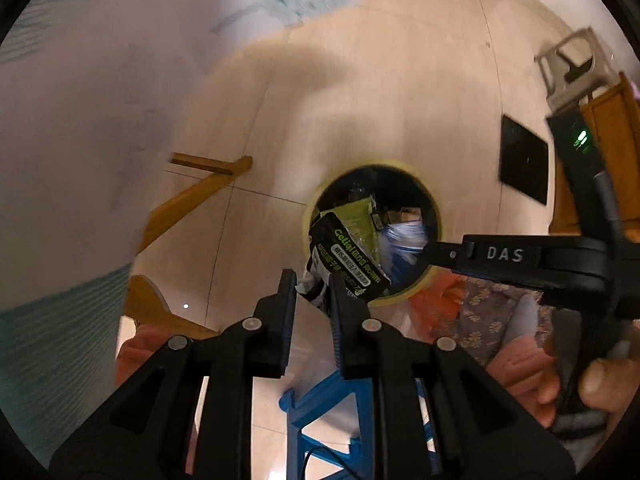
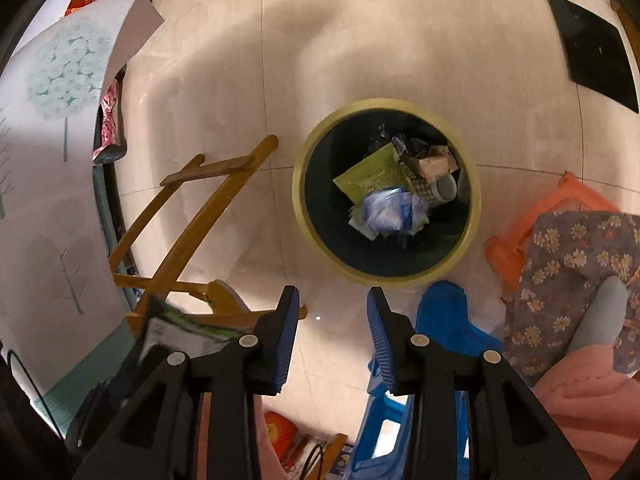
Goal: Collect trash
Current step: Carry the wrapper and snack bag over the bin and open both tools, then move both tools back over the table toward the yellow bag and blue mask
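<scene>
One yellow-rimmed bin (image 2: pixel 386 276), two grippers — left (image 1: pixel 313 292), right (image 2: pixel 333 308) — one black-and-green wrapper (image 1: pixel 348 256), one blue stool (image 2: pixel 444 320), one black floor mat (image 2: pixel 592 52).

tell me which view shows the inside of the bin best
The right wrist view: the bin sits whole and unblocked, its trash visible. In the left wrist view the held wrapper and the right claw cover much of it.
</scene>
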